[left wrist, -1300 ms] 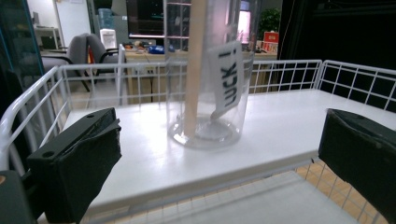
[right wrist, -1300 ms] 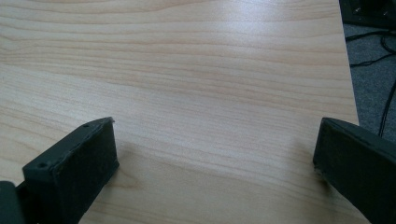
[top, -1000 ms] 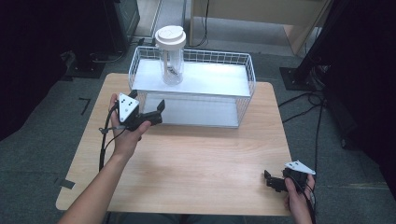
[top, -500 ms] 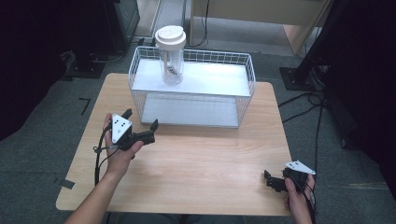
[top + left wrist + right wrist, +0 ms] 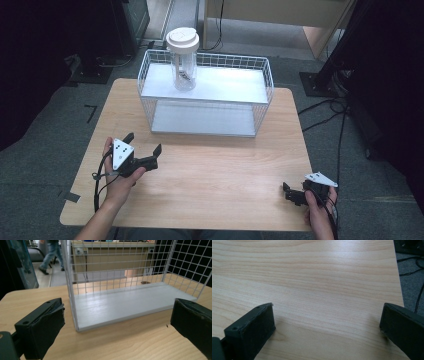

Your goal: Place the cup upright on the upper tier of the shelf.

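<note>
1. My left gripper point(image 5: 144, 150) hovers over the near-left part of the wooden table point(image 5: 220, 170), held in the person's left hand point(image 5: 120, 177); its jaws stand wide apart and hold nothing; in the left gripper view both black pads sit at the frame's edges with bare wood between them.

2. That gripper points toward the white wire basket point(image 5: 260, 85), which stands on the far half of the table; in the left gripper view the basket's near corner post point(image 5: 71, 293) rises just inside the left jaw, and its pale floor board point(image 5: 130, 302) stretches away to the right.

3. Inside the basket, at its far-left end, a clear jar point(image 5: 183, 67) with a white lid point(image 5: 182, 39) stands upright; something small and dark lies within it, too small for me to name; the jar is well apart from both grippers.

4. My right gripper point(image 5: 289, 192) rests low at the near-right corner of the table, in the person's right hand point(image 5: 320, 215); in the right gripper view its jaws are spread wide over plain wood grain, gripping nothing; the table's edge and grey floor point(image 5: 412, 275) show at the right.
</note>
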`<state>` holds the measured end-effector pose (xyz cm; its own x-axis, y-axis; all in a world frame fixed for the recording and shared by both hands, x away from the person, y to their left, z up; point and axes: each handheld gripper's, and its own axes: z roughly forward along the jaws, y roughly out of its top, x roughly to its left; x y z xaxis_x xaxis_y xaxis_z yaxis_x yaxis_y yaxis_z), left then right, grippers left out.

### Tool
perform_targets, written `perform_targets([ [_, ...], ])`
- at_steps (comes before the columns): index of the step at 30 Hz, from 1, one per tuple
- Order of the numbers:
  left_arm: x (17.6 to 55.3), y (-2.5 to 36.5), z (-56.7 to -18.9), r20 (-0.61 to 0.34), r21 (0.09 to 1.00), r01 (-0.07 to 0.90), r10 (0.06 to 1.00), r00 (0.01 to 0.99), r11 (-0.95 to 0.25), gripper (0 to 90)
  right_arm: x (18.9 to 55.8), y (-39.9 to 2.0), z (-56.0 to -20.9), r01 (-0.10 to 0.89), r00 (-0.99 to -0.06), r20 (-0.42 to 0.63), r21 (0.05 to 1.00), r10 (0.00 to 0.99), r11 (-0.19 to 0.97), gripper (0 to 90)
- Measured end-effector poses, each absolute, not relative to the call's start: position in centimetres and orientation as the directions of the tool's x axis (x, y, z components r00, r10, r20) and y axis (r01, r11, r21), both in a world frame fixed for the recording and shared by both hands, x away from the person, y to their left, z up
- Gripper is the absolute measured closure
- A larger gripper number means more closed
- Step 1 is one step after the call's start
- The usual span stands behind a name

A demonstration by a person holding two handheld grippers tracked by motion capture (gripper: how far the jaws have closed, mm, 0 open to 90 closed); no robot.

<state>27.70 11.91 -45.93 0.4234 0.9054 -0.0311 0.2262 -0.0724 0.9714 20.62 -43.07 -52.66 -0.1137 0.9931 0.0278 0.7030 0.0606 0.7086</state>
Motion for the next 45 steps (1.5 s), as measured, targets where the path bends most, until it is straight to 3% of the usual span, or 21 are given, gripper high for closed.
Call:
perform_targets([
  [13, 25.2, 14.8, -48.4, 0.016, 0.959, 0.255, 0.928, 0.373, -0.119, 0.0, 20.6, -43.1, -52.6, 0.704, -0.112, 0.027, 0.707, 0.993, 0.06, 0.0],
  [36, 22.4, 21.9, -50.6, -0.012, 0.937, 0.34, 0.967, 0.254, -0.078, 0.0, 20.6, -43.1, -52.6, 0.704, -0.112, 0.027, 0.708, 0.993, 0.06, 0.0],
  [45, 22.5, 23.0, -51.2, -0.031, 0.911, 0.404, 0.961, 0.273, -0.086, 0.0, 20.6, -43.1, -52.6, 0.704, -0.112, 0.027, 0.708, 0.993, 0.06, 0.0],
])
